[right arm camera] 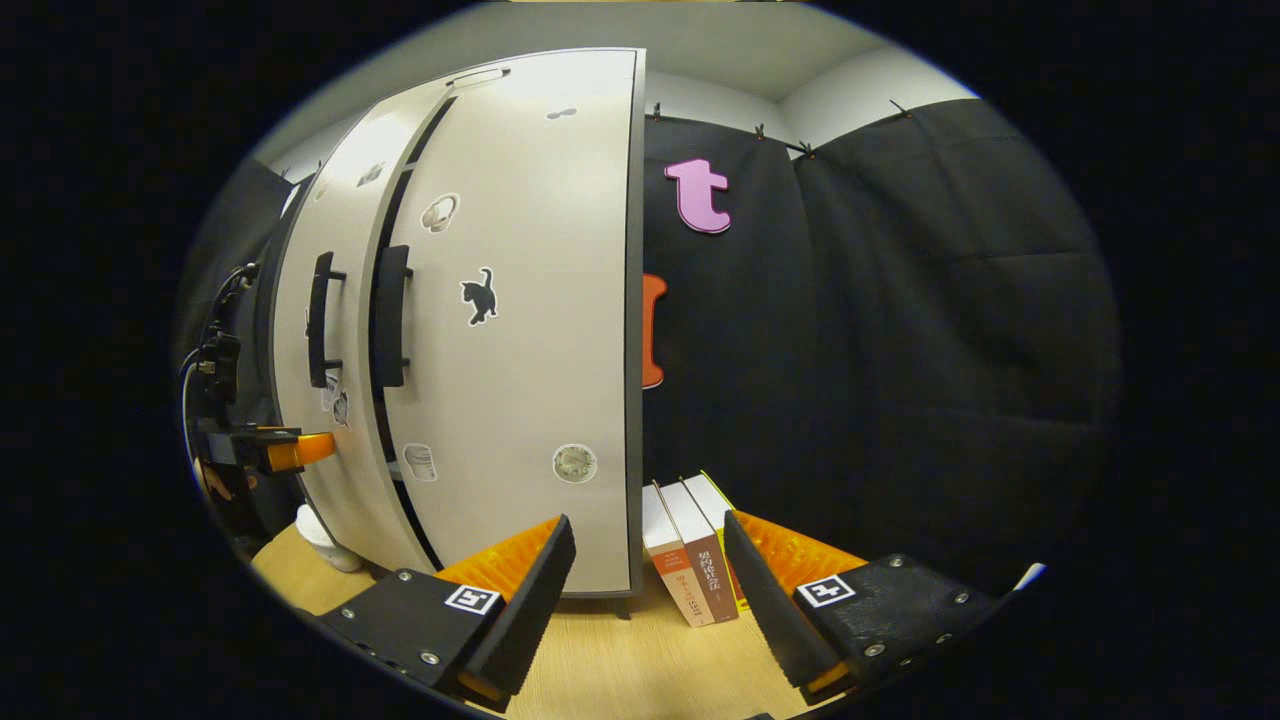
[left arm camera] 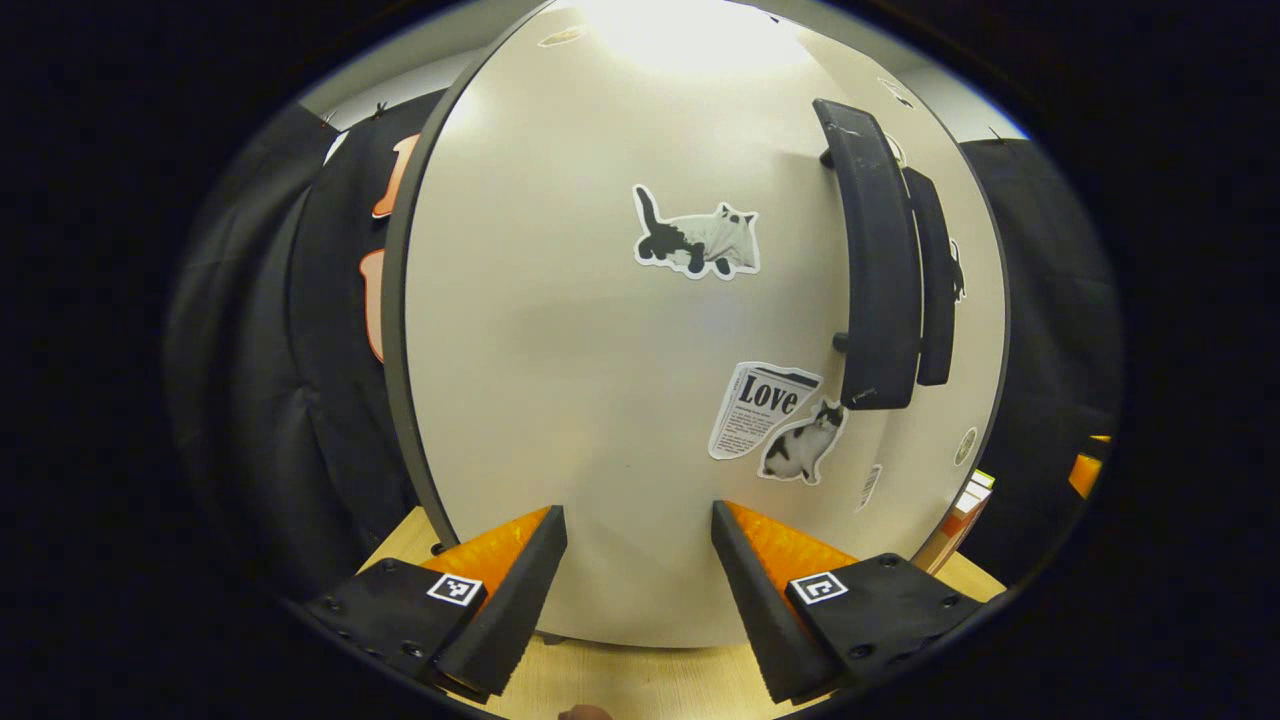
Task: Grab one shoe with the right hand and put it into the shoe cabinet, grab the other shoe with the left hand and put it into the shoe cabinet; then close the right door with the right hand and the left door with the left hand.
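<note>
This is a staged recording booth, not a lived-in home: black cloth [right arm camera: 900,330] is clipped up as walls under a plain white ceiling [right arm camera: 720,50]. A white shoe cabinet [right arm camera: 520,330] covered in cat stickers [left arm camera: 700,240] stands on a light wooden tabletop [right arm camera: 620,670], with a few books [right arm camera: 690,560] upright just beside it.

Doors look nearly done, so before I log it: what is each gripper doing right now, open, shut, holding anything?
Left gripper: open, empty, facing the left door.
Right gripper: open, empty, by the right door.
</note>
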`<state>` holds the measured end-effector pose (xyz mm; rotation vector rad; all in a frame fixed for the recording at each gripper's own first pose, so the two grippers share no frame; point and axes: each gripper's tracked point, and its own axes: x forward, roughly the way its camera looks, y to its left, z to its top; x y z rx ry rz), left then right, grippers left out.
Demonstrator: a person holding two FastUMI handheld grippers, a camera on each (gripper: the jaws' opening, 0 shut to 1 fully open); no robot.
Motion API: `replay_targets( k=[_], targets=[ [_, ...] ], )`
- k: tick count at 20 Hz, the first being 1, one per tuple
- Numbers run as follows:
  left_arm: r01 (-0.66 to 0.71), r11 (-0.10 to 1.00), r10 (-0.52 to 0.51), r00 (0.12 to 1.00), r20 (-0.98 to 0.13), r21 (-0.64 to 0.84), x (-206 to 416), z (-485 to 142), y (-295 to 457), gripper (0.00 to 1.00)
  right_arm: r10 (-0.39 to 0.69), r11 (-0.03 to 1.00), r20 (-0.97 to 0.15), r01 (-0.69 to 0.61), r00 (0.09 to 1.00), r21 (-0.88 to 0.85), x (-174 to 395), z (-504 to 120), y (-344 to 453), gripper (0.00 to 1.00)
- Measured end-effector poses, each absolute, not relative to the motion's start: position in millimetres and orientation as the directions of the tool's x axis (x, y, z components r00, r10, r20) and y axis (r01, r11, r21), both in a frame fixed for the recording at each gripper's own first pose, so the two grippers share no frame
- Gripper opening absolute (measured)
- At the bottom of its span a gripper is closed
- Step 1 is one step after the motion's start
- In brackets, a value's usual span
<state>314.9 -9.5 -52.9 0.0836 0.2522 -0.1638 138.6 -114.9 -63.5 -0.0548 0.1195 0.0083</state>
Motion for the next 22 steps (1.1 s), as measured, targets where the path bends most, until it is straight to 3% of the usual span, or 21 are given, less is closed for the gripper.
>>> replay_targets(
  k=[1, 5, 7, 8, 22],
  targets=[
    [0.17, 0.983, -0.147, 0.955, -0.256, 0.07, 314.4, -51.9, -9.3, 0.96, 0.015, 0.998, -0.119, -0.021, 0.993, -0.054, 144.6, -61.5, -112.9, 0.92],
    [0.163, 0.984, -0.138, 0.951, -0.278, 0.069, 316.1, -52.1, -10.2, 0.94, 0.044, 0.998, -0.145, -0.05, 0.989, -0.037, 163.1, -50.5, -101.7, 0.92],
    [0.134, 0.987, -0.104, 0.952, -0.287, 0.086, 315.9, -48.1, -2.8, 0.99, 0.064, 0.997, -0.148, -0.068, 0.987, -0.025, 168.8, -39.3, -94.1, 0.92],
    [0.126, 0.988, -0.096, 0.954, -0.284, 0.091, 313.9, -42.3, -0.3, 0.96, 0.075, 0.997, -0.145, -0.079, 0.987, -0.023, 170.9, -32.1, -90.1, 0.92],
    [0.097, 0.995, -0.096, 0.989, -0.113, 0.005, 226.9, 114.3, 66.0, 0.96, 0.138, 0.988, -0.015, -0.139, 0.99, -0.065, 151.0, 71.6, -64.1, 0.92]
  ],
)
